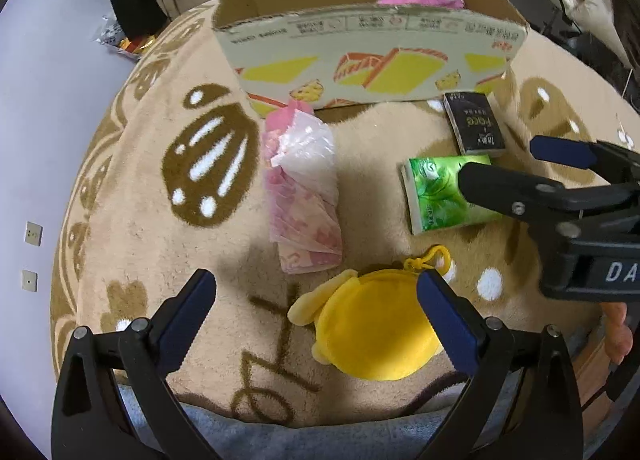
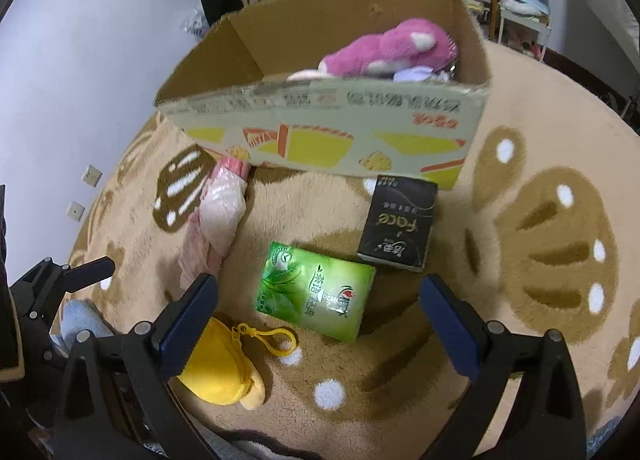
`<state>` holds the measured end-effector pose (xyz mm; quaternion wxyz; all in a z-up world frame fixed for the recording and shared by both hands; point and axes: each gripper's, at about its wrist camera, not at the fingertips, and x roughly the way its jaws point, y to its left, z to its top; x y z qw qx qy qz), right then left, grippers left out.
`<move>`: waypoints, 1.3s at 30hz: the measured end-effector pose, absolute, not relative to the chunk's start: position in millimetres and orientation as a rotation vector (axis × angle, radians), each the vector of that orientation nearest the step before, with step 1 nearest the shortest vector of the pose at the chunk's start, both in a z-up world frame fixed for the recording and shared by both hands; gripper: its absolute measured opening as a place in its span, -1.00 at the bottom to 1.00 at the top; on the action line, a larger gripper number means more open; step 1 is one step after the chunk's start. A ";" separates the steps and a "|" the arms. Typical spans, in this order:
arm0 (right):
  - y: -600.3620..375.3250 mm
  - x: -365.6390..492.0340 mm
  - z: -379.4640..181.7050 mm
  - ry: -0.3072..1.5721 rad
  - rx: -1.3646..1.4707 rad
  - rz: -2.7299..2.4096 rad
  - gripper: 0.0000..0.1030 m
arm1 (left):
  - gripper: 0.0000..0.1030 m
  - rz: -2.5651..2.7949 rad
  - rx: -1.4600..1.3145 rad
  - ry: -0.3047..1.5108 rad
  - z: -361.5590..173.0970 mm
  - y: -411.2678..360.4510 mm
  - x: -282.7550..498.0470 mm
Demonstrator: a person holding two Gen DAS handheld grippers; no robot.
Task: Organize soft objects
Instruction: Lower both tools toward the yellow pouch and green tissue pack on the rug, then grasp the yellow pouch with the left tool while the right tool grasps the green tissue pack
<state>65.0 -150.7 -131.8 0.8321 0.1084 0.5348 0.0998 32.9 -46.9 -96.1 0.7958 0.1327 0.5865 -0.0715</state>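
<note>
Both claws hang spread and empty over the tan rug [image 1: 140, 219]. The left claw [image 1: 316, 292] straddles the yellow plush pouch [image 1: 372, 332] near the rug's near edge; the right claw [image 2: 318, 300] hovers above the green tissue pack [image 2: 316, 292]. A black tissue pack [image 2: 400, 223] and a pink wrapped bundle [image 1: 304, 187] lie just before the cardboard box [image 1: 360, 59], which holds a pink plush toy [image 2: 392, 47]
</note>
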 end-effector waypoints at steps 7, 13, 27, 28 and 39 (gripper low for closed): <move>-147.0 71.5 -150.8 1.200 0.234 0.219 1.00 | 0.94 -0.208 0.301 1.295 -107.0 -55.0 34.3; -141.8 78.1 -164.7 1.240 0.230 0.221 1.00 | 0.94 -0.271 0.316 1.347 -121.4 -66.2 35.7; -130.7 88.8 -188.8 1.293 0.217 0.222 1.00 | 0.94 -0.335 0.351 1.453 -150.3 -86.4 34.7; -131.2 89.2 -188.7 1.291 0.223 0.221 1.00 | 0.94 -0.335 0.342 1.459 -151.1 -85.7 35.4; -128.8 89.2 -184.2 1.269 0.219 0.235 1.00 | 0.94 -0.331 0.301 1.455 -146.5 -79.8 39.9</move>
